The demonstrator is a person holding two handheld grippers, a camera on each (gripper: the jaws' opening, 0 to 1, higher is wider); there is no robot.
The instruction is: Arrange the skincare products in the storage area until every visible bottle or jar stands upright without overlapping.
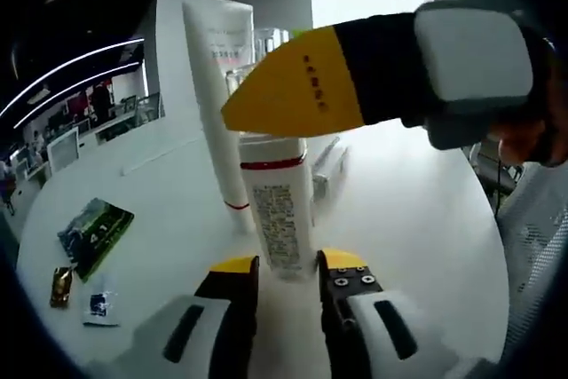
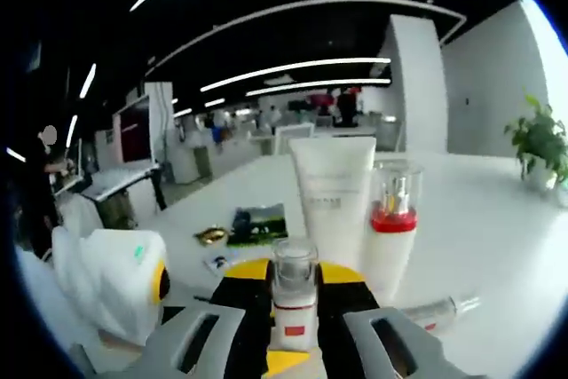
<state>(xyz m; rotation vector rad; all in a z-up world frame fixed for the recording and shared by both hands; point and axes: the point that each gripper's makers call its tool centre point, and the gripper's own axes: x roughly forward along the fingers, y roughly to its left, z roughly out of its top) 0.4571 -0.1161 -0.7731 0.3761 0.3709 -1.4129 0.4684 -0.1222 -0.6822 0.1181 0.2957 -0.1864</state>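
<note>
Right tongs (image 2: 294, 330) clamped on a small upright bottle (image 2: 294, 295). Left tongs (image 1: 288, 281) open around a red-banded bottle (image 1: 278, 210) standing on the surface (image 1: 426, 219); white tube (image 1: 217, 95) upright just beside it, at 11 o'clock.

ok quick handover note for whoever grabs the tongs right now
Left tongs: open around the base of the upright red-banded white bottle on the white table, not clamped.
Right tongs: shut on a small clear-capped bottle, held upright.
Standing: the tall white tube and the red-collared pump bottle, close together.
Left to do: set the small bottle down clear of the others; stand up the slim clear item lying on the table.
</note>
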